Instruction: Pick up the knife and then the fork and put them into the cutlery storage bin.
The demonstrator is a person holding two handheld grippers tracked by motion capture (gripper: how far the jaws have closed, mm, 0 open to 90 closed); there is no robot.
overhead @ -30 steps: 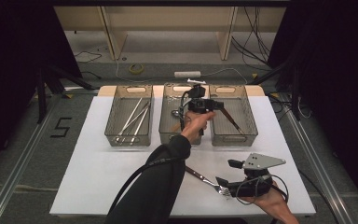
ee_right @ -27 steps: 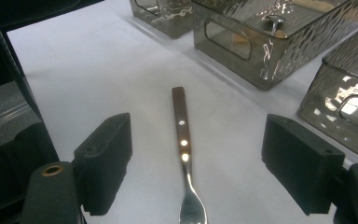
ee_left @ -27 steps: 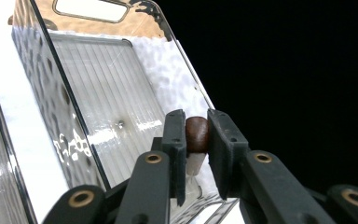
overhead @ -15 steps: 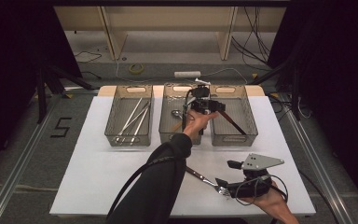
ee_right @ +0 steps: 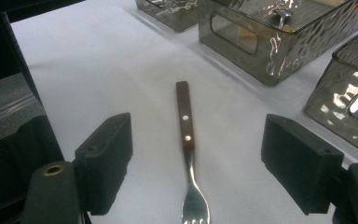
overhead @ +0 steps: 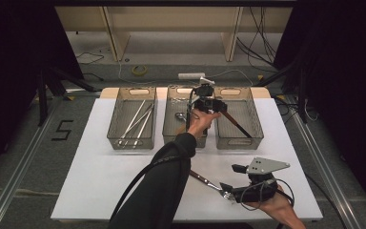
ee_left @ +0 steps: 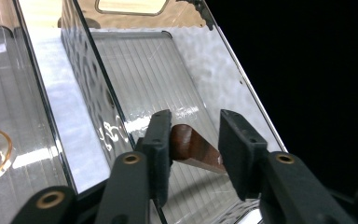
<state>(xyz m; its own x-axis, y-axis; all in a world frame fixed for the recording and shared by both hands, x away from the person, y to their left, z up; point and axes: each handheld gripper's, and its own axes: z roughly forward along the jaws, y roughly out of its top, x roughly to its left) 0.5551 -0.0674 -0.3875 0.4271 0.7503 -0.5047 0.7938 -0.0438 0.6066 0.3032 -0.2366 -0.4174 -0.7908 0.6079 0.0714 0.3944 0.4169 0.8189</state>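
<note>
Left gripper [ee_left: 193, 140] over right bin [overhead: 238, 117], jaws just closing, loose around knife handle [ee_left: 193, 148]. Right gripper [ee_right: 196, 163] wide open over fork [ee_right: 189, 154]. Lift left gripper straight clear.

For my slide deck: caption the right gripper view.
Open right gripper poised over a wooden-handled fork lying on the white table.

Knife [overhead: 238, 126] in right bin [overhead: 255, 117]; fork [ee_right: 189, 154] on table [overhead: 95, 176]

White table [overhead: 100, 191] carries three bins [overhead: 132, 119] and a fork [ee_right: 189, 154].
</note>
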